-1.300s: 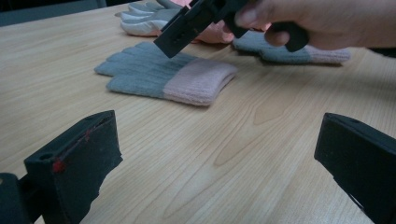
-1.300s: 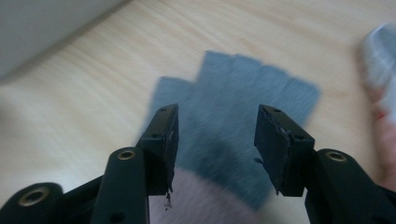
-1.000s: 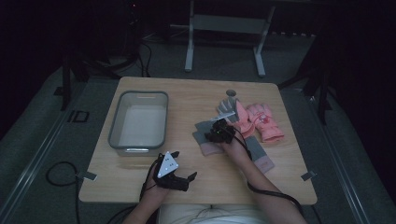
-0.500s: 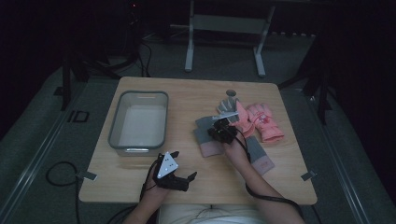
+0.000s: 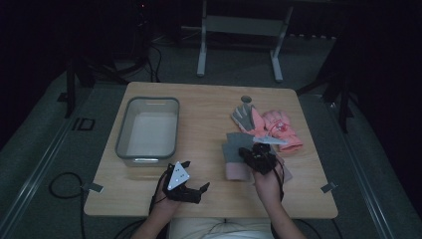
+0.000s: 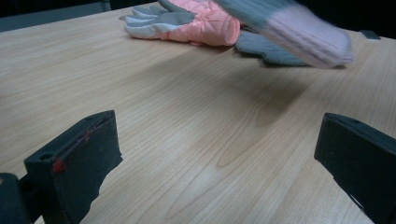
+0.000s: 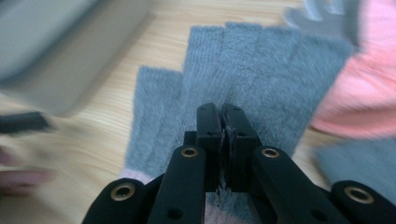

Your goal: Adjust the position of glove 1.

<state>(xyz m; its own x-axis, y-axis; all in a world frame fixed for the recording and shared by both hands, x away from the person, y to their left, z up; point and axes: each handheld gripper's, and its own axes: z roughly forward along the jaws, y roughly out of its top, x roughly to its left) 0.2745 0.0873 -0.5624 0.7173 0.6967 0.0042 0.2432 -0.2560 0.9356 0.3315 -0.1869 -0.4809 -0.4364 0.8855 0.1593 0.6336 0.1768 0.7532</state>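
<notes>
The right gripper (image 5: 254, 153) clamps a grey glove (image 5: 235, 149) with a pink cuff, jaws pinched on the knit, right of the table's (image 5: 209, 104) middle. Pink gloves (image 5: 278, 127) lie just beyond it. The left gripper (image 5: 191, 191) rests near the front edge, jaws spread, empty. A bin (image 5: 148, 130) sits far left.

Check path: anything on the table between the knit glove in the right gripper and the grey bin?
Nothing visible. The right gripper is shut on the grey knit glove, and only bare tabletop lies between it and the grey bin. The left gripper, open, sits nearer the front edge, off that line.
</notes>
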